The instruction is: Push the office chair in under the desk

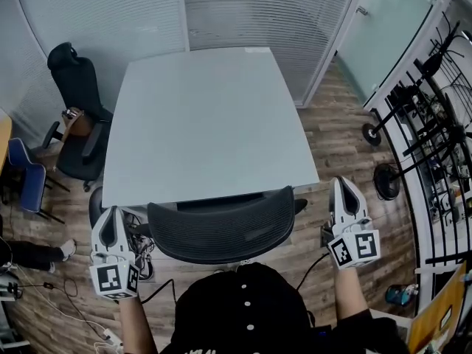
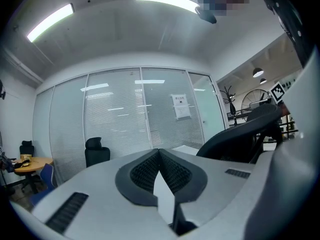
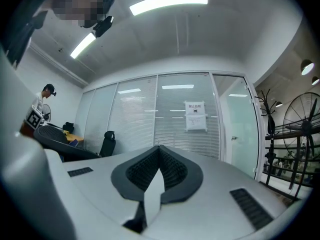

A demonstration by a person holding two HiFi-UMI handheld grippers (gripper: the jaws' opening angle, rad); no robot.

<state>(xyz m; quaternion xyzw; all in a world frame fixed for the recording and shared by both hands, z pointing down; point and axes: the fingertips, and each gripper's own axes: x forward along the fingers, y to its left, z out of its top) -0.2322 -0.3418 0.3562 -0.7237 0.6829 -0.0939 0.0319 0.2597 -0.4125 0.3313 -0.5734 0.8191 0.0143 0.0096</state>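
A black mesh-backed office chair (image 1: 221, 223) stands at the near edge of the pale grey desk (image 1: 210, 120), its seat under the desktop and its backrest just outside the edge. My left gripper (image 1: 112, 228) hangs left of the backrest, shut and holding nothing. My right gripper (image 1: 345, 196) is to the right of the backrest, also shut and empty. Neither touches the chair. In the left gripper view the chair back (image 2: 245, 136) shows at the right; in the right gripper view the chair back (image 3: 60, 143) lies at the left. Both pairs of jaws meet at the tips.
A second black chair (image 1: 77, 116) stands left of the desk, with a blue chair (image 1: 26, 175) and wooden table corner nearby. Cables (image 1: 144, 253) trail on the wood floor under the desk. Glass partitions with blinds close the back. Black metal racks (image 1: 435, 131) line the right side.
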